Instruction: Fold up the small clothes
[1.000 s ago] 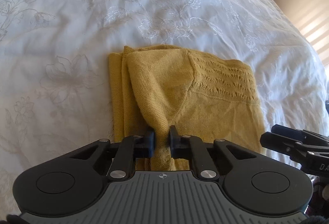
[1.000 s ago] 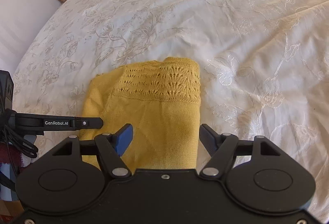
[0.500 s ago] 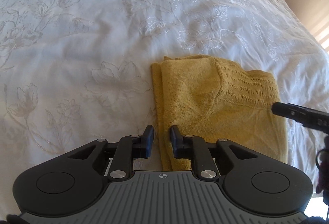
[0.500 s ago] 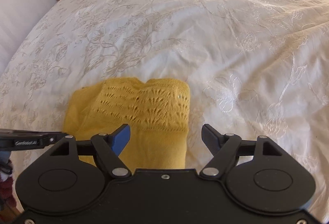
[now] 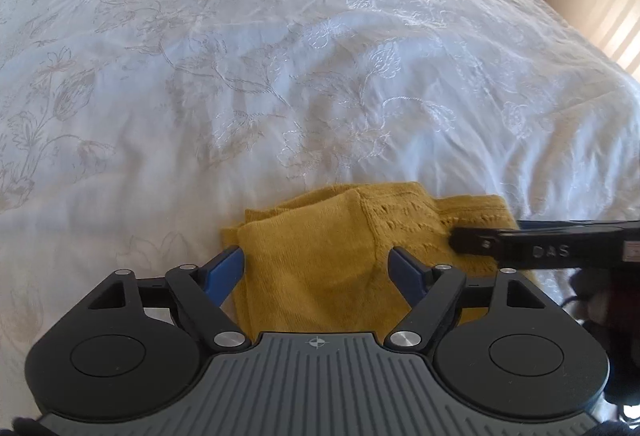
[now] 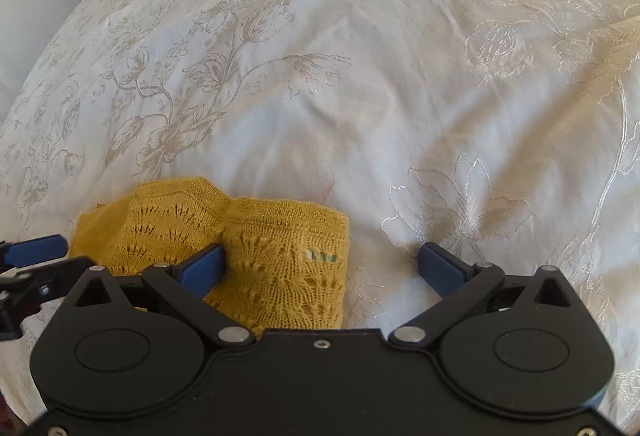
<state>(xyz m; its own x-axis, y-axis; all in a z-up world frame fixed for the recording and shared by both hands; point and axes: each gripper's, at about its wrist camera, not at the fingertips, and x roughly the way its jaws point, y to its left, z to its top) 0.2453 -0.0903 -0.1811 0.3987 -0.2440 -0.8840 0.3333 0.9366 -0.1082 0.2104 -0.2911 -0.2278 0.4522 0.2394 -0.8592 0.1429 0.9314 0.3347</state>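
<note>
Left wrist view shows the folded yellow knit [image 5: 320,276] lying flat on the bedspread [image 5: 280,76] between the just-opened left gripper [image 5: 318,262] fingers, while the right gripper [image 6: 322,262], likewise spread, straddles its right edge.

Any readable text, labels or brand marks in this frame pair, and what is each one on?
"DAS", embossed on the right gripper's black finger arm in the left wrist view.
Small greenish tag on the mustard-yellow knitted garment: too blurred to read.
Framed items by the wall: too small.
</note>
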